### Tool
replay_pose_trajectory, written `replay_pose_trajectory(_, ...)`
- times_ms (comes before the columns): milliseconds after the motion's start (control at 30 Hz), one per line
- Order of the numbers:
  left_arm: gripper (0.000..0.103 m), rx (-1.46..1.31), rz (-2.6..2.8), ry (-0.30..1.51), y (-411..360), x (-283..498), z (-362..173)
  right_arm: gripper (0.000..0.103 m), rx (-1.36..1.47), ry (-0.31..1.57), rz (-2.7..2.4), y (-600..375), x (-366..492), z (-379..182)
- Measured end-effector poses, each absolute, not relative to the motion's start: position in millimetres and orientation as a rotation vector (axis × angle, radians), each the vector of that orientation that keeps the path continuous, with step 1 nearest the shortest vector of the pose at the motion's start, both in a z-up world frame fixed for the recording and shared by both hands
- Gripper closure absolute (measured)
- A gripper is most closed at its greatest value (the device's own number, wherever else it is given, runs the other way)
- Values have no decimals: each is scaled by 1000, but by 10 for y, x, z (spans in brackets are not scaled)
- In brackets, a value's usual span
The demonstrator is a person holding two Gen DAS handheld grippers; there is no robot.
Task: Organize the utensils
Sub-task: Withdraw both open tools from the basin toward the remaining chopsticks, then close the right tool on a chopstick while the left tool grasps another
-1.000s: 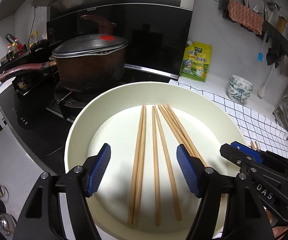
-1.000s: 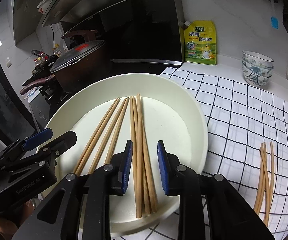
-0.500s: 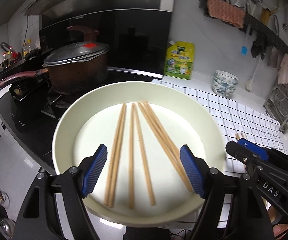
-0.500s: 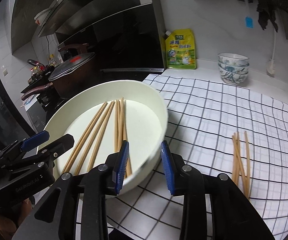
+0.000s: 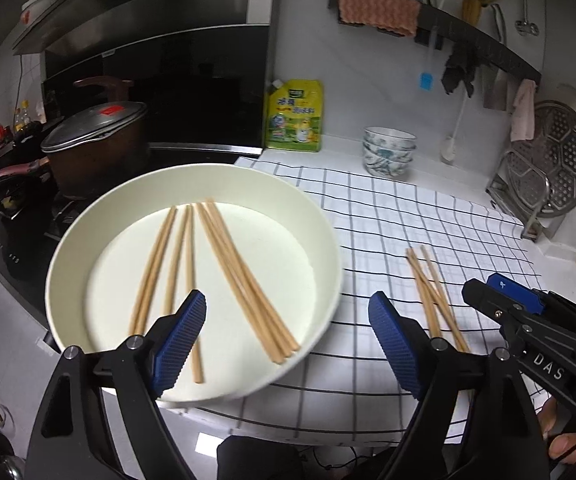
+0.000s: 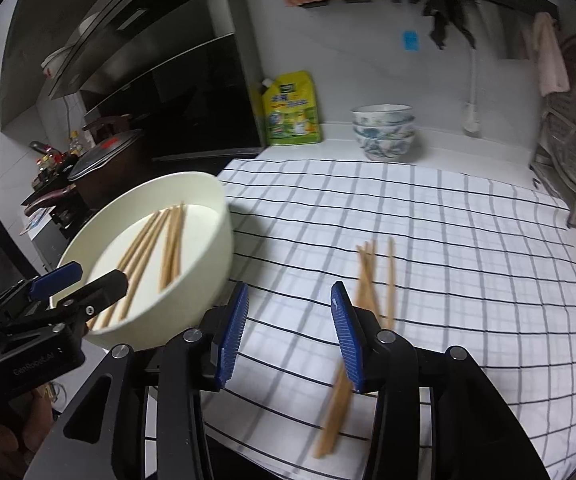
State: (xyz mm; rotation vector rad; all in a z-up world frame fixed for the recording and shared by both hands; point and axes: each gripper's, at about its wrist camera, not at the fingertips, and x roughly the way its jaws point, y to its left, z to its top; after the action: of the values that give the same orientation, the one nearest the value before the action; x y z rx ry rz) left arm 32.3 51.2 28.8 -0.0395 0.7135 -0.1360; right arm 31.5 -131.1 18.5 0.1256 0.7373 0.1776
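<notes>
Several wooden chopsticks [image 5: 223,272] are seen lying loose in the cream bowl [image 5: 320,240], which sits at the left edge of the checked cloth [image 5: 428,216] on the tabletop [image 6: 488,148]; a second bunch of chopsticks [image 6: 368,276] lies on the cloth, well apart from the bowl, though blur leaves their count uncertain; the left tongs [image 5: 288,340] are spread wide, having just been opening, with nothing gripped; the right tongs [image 6: 288,332] are likewise released, having just been opening, with only cloth seen between the pads.
</notes>
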Motion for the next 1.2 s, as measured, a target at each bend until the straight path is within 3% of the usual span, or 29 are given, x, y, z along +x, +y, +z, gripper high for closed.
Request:
replay_pose_trajectory(467, 15, -34, -219, 729, -36, 216, 175, 59, 150, 823, 39, -2087, 103, -207)
replay_pose_trajectory(1200, 15, 19, -197, 815, -258, 350, -211, 59, 52, 928, 79, -1933, 499, -700)
